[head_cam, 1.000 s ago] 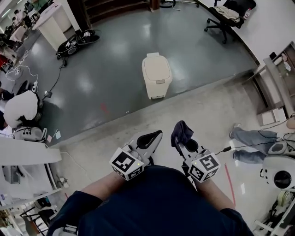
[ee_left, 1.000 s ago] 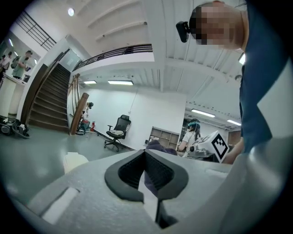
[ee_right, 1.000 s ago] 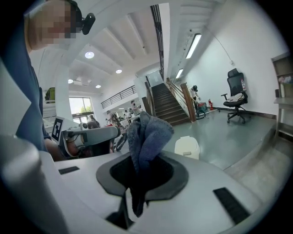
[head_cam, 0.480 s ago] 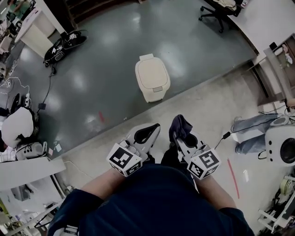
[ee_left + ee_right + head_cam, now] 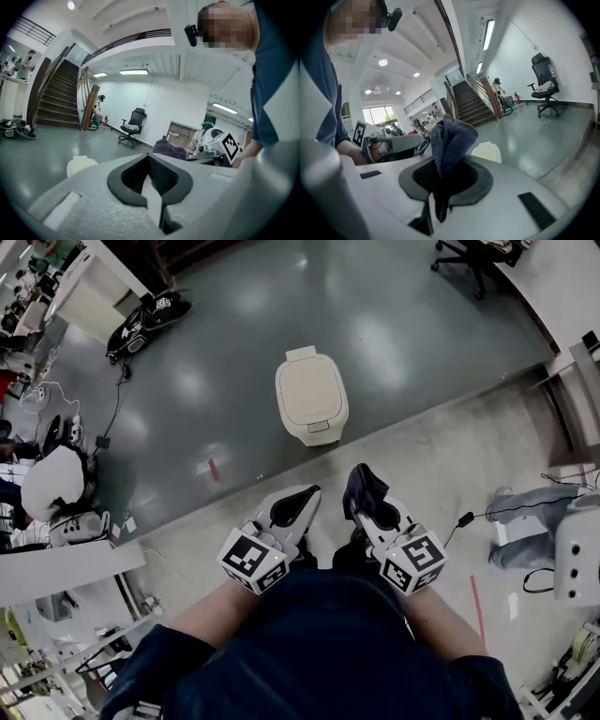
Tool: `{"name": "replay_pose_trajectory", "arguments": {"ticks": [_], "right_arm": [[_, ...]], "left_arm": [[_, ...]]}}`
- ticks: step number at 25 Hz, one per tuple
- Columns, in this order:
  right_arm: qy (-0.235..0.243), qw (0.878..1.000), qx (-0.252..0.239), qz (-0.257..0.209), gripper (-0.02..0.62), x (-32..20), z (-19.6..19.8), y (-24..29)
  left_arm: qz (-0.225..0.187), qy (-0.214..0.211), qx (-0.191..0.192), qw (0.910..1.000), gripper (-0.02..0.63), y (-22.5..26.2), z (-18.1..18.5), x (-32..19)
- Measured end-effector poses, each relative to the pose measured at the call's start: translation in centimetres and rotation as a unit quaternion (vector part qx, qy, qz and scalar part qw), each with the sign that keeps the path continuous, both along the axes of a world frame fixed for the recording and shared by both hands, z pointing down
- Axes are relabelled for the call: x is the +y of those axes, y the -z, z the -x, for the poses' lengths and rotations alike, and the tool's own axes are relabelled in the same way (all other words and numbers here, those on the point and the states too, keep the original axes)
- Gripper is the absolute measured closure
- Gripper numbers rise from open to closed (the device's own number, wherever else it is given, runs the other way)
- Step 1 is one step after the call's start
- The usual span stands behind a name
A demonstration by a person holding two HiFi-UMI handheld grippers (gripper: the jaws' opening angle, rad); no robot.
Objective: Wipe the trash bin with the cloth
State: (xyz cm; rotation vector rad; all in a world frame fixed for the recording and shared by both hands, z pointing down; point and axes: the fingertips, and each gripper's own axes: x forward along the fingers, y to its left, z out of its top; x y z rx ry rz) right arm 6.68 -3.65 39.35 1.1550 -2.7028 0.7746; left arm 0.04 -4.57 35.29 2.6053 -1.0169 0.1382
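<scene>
The cream trash bin [image 5: 310, 397] stands on the dark grey floor ahead of me, lid down; it also shows low in the left gripper view as the bin [image 5: 80, 165] and behind the cloth as the bin [image 5: 487, 152]. My right gripper [image 5: 364, 494] is shut on a dark blue cloth [image 5: 447, 143], which sticks up from the jaws as the cloth [image 5: 363, 489]. My left gripper [image 5: 298, 503] is shut with nothing in it. Both are held close to my body, well short of the bin.
An office chair [image 5: 478, 253] stands at the far right. A black bag [image 5: 145, 312] and cables [image 5: 111, 409] lie at the far left. A white robot [image 5: 56, 484] sits left, another white machine [image 5: 577, 545] right. A staircase [image 5: 54, 98] rises beyond.
The bin sits a little lower and nearer in the head view as I step toward it. Both grippers keep their pose, the cloth still held.
</scene>
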Motion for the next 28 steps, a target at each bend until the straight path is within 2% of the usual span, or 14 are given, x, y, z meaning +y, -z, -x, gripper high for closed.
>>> {"name": "replay_pose_trajectory", "arguments": {"ticks": [6,10,14,21,28], "right_arm": [[-0.01,1.0,0.004,0.012,0.532,-4.3,-2.2,-3.9],[-0.048,0.999,-0.003,0.021,0.532,-7.2,-1.7,-7.2],[-0.096,0.994,-0.017,0.042,0.532,-10.2,-1.2,-13.0],[-0.161,0.983,-0.03,0.077,0.532,-13.3,1.5,-23.5],[-0.217,0.97,-0.045,0.099,0.532,-17.4,1.5,-32.3]], "left_arm": [[0.01,0.029,-0.02,0.9993,0.603,-3.6,-0.7,-4.7],[0.022,0.015,-0.029,0.9992,0.603,-7.2,0.1,-7.7],[0.027,-0.003,-0.048,0.9985,0.603,-12.8,0.7,-11.4],[0.029,-0.026,-0.098,0.9944,0.603,-22.1,3.4,-16.3],[0.04,-0.029,-0.127,0.9907,0.603,-28.8,4.4,-19.8]]}}
